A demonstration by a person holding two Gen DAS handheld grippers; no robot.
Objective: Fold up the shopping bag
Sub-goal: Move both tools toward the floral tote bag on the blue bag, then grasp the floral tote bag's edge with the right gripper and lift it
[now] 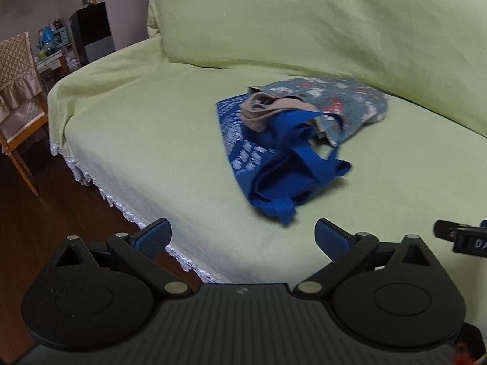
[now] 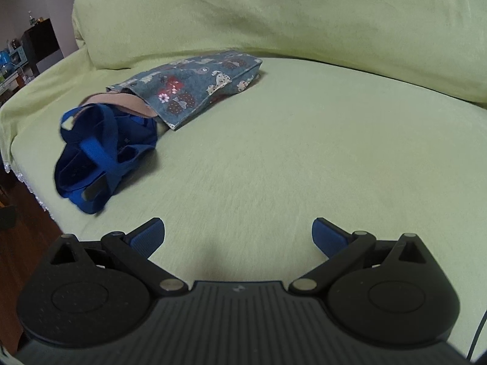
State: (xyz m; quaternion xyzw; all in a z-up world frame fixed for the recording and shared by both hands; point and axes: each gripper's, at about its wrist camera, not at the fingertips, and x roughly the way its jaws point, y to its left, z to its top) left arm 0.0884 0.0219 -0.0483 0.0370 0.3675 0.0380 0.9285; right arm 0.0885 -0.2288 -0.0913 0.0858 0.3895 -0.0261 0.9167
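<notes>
A crumpled blue shopping bag [image 1: 274, 164] with white print and blue straps lies on the green-covered sofa seat [image 1: 152, 140]. It also shows in the right wrist view [image 2: 103, 158], at the left. A grey-blue patterned fabric bag [image 1: 338, 103] with tan handles lies partly on it, behind; it shows in the right wrist view [image 2: 194, 88] too. My left gripper [image 1: 242, 237] is open and empty, just short of the blue bag. My right gripper [image 2: 237, 234] is open and empty over bare seat, to the right of the blue bag. Part of it shows at the left wrist view's right edge [image 1: 462, 238].
The sofa backrest [image 2: 304, 15] rises behind the bags. The seat's lace-trimmed front edge [image 1: 127, 213] drops to a dark wood floor [image 1: 45, 213] on the left. A wooden chair [image 1: 18, 97] and a black cabinet [image 1: 89, 24] stand beyond.
</notes>
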